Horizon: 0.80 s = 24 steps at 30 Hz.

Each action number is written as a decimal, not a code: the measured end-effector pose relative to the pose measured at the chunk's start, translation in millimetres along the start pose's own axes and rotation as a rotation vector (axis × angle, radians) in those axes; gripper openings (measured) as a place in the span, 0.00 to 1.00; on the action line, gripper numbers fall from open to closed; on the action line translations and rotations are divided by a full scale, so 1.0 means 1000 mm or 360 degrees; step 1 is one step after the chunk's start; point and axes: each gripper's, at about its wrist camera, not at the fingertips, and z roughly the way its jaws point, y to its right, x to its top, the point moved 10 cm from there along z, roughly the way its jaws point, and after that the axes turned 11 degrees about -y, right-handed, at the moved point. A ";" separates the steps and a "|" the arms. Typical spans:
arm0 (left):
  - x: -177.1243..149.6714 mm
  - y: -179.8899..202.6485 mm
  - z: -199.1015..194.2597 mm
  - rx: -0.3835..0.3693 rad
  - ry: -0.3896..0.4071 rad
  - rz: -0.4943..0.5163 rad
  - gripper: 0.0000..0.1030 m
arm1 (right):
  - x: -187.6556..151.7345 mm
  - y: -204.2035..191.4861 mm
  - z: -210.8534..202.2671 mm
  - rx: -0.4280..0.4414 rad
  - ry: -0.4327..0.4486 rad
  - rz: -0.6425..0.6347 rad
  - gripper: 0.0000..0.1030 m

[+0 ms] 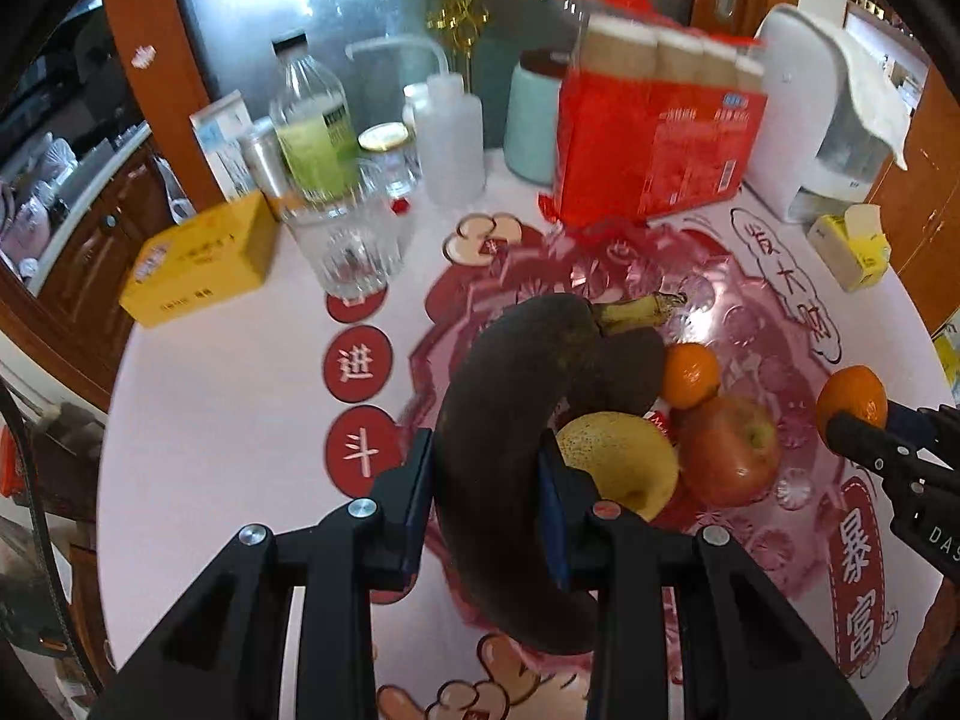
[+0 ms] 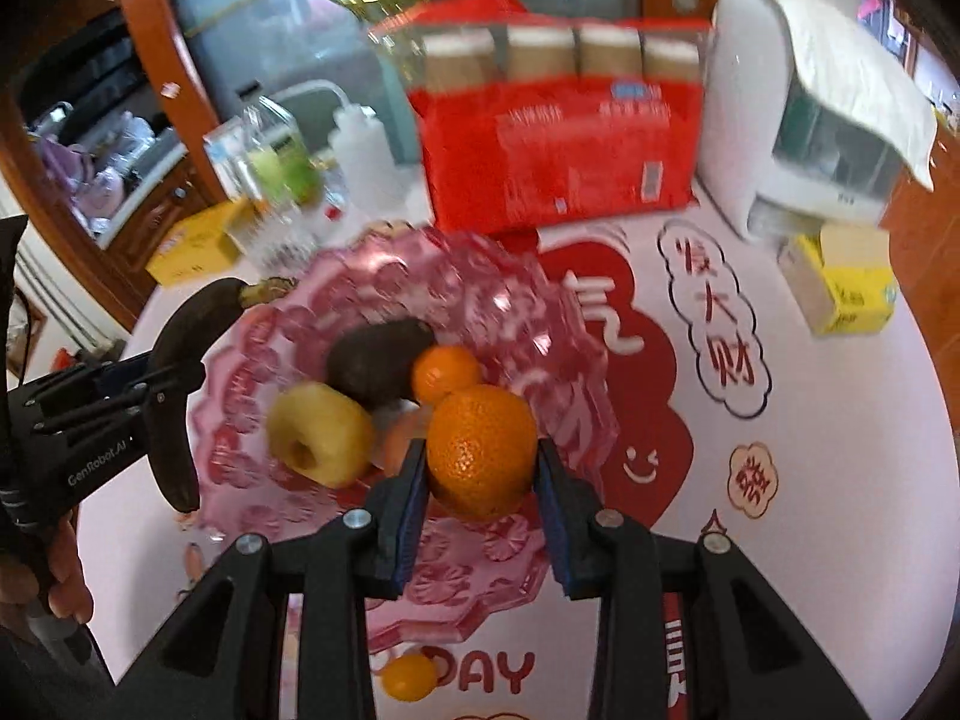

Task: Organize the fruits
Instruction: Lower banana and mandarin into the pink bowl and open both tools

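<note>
Left tool (image 1: 486,498) is clamped on the blackened banana (image 1: 510,450), right tool (image 2: 480,480) on an orange (image 2: 480,450), both over the pink bowl (image 2: 540,312); I'd lower each into bare gaps, releasing gently.

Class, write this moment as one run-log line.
left hand-held gripper: shut on banana | right hand-held gripper: shut on orange | both over bowl

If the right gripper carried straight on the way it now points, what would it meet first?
Probably the pink glass fruit bowl, near the small orange in it; depth is unclear. The right gripper is shut on an orange.
</note>
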 end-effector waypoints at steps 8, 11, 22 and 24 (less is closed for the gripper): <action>-0.003 0.002 0.031 -0.0015 -0.0074 -0.0019 0.30 | -0.002 -0.001 0.028 -0.0080 -0.0085 -0.0028 0.35; -0.003 0.000 0.032 -0.0015 -0.0072 -0.0048 0.33 | -0.003 -0.002 0.030 -0.0101 -0.0088 -0.0048 0.36; -0.007 -0.002 -0.006 0.0045 0.0039 -0.0057 0.80 | 0.001 -0.018 0.000 -0.0045 0.0032 -0.0102 0.51; -0.012 -0.003 -0.015 0.0038 0.0046 -0.0071 0.82 | -0.001 -0.021 -0.005 -0.0031 0.0042 -0.0107 0.51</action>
